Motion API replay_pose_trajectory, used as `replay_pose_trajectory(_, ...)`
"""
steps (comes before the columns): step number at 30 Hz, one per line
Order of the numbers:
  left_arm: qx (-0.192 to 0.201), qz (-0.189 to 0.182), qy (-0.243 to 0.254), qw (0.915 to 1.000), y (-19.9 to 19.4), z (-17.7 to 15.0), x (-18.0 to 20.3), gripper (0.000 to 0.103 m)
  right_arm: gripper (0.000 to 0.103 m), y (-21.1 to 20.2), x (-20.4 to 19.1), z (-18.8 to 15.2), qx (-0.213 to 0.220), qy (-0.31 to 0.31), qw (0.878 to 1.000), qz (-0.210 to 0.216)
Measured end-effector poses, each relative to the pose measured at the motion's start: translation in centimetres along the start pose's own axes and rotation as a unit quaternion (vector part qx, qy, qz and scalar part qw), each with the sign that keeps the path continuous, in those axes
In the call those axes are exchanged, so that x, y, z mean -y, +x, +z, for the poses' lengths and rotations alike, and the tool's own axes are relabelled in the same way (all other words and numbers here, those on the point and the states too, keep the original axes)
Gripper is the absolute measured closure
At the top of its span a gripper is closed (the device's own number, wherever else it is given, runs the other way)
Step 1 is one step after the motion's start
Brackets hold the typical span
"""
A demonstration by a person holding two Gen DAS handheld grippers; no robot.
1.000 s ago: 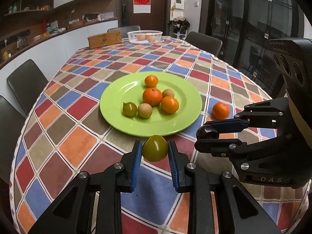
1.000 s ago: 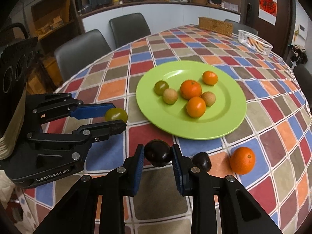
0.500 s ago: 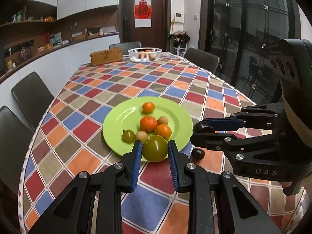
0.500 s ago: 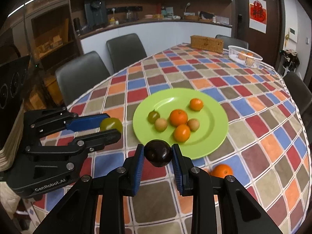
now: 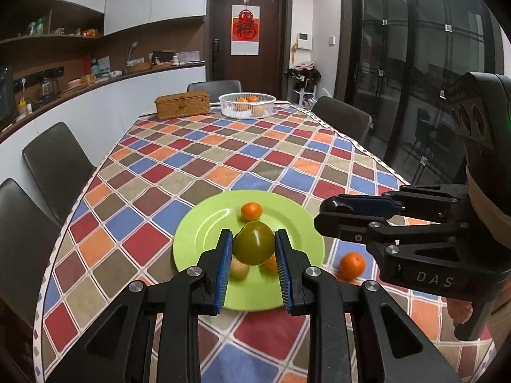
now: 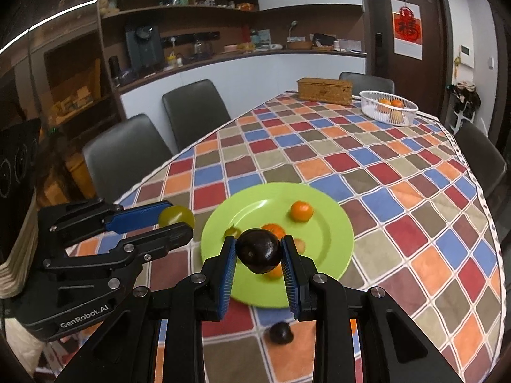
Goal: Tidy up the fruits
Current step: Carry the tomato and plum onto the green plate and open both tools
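Observation:
My left gripper (image 5: 252, 266) is shut on a green round fruit (image 5: 254, 246) and holds it well above the table, over the near side of the green plate (image 5: 204, 236). My right gripper (image 6: 259, 266) is shut on a dark purple fruit (image 6: 259, 250), also raised over the plate (image 6: 332, 233). The plate holds several small oranges and tan fruits, partly hidden by the held fruit. A loose orange (image 5: 352, 264) lies on the cloth right of the plate. A dark fruit (image 6: 281, 333) lies on the cloth near the plate's front edge. Each gripper shows in the other's view, the right (image 5: 332, 212) and the left (image 6: 177, 223).
A white basket (image 5: 247, 104) with fruit and a woven box (image 5: 182, 104) stand at the table's far end. Dark chairs (image 5: 59, 166) line both sides of the checkered table. A counter with shelves runs along the left wall.
Both grippers have risen well above the table with their fruits still held, so the plate looks smaller and lower and more of the room shows.

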State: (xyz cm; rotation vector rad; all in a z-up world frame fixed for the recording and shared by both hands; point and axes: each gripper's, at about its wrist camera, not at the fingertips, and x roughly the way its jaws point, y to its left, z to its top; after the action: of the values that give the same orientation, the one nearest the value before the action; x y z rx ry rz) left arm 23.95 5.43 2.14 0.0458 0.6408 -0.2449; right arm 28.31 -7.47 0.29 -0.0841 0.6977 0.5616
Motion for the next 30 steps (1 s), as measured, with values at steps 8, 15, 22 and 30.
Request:
replay_pose_trajectory(8,-0.019,0.001,-0.018,0.9997,3.3,1.8,-1.0,0.076,0.074,2.4,1.9,2.0,-0.008,0.015,1.0,-0.011)
replay_pose_trajectory(15,-0.04,0.011,-0.021,0.9989,6.4,2.7,-1.7,0.076,0.074,5.4,3.6,2.8,-0.033,0.036,0.999,-0.016)
replay_pose_trajectory(22,-0.073,0.027,-0.012,0.9969,10.1,2.7,-2.5,0.076,0.074,8.3,5.6,3.0,-0.063,0.068,0.996,-0.016)
replay_pose_trajectory(30,-0.114,0.045,-0.003,0.9925,13.5,1.9,-3.2,0.076,0.074,11.1,6.1,2.8,-0.099,0.058,0.993,-0.04)
